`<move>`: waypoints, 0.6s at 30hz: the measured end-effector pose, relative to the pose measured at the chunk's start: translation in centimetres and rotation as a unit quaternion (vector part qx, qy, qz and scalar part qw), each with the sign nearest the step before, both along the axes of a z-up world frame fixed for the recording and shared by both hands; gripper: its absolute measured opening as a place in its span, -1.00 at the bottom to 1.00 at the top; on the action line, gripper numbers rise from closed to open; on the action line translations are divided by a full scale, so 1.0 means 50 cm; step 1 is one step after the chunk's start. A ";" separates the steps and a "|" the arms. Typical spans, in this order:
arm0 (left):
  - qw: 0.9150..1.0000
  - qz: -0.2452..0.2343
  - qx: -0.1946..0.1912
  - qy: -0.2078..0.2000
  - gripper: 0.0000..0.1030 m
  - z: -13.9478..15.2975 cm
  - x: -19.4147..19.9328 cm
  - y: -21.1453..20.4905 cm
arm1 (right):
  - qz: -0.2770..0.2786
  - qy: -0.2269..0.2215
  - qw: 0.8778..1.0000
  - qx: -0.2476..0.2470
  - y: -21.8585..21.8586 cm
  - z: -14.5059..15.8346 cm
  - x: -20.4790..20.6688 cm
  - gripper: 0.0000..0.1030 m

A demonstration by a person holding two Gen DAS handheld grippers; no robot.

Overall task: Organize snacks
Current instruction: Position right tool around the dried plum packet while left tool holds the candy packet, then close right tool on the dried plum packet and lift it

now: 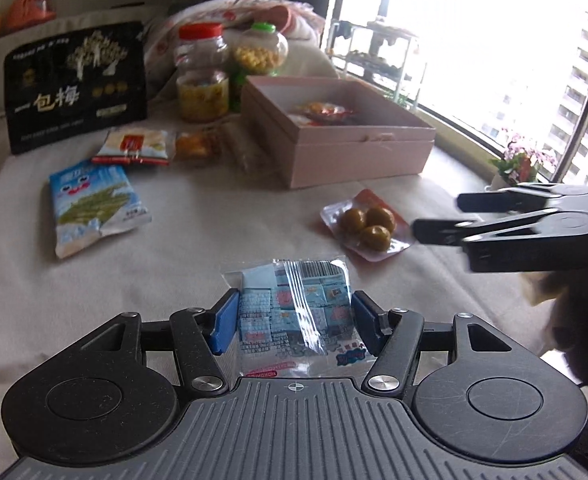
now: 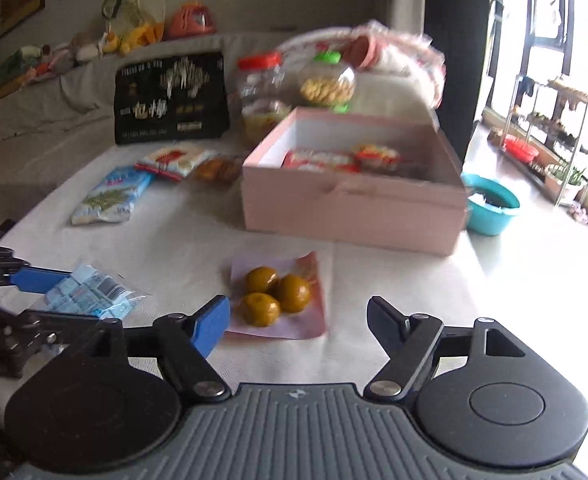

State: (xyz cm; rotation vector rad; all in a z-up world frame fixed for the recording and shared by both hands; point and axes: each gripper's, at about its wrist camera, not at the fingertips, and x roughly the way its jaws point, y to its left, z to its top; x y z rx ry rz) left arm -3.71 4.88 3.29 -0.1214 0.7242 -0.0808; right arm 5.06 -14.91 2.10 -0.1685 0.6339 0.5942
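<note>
A: What does the left gripper (image 1: 296,320) have?

B: Its blue pads sit against both sides of a clear bag of small blue sweets (image 1: 294,312), holding it over the white cloth (image 1: 197,240).

A: And the right gripper (image 2: 298,320)?

B: Wide apart, gripping nothing. The packet of three brown balls (image 2: 279,296) lies on the cloth just ahead at twelve o'clock.

A: The pink box (image 2: 354,204)?

B: Beyond, toward one o'clock, open, with red-and-white packets inside.

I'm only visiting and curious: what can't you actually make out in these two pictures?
- Pink box: its near wall hides most of the contents in both views.
- Outside the window: washed out by glare, left view.
- Clear packet: its near end is hidden behind the gripper body, left view.
</note>
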 end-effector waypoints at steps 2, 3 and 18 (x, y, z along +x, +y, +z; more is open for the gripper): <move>1.000 0.001 0.000 0.004 0.28 -0.003 0.000 0.002 | 0.008 0.010 1.000 -0.008 0.032 -0.019 0.021 0.49; 1.000 0.002 -0.001 0.006 0.28 -0.005 0.001 0.004 | 0.010 0.014 1.000 -0.014 0.047 -0.028 0.033 0.49; 1.000 -0.002 -0.006 0.016 0.28 -0.013 -0.002 0.000 | 0.025 0.014 0.998 -0.049 0.067 -0.034 0.024 0.36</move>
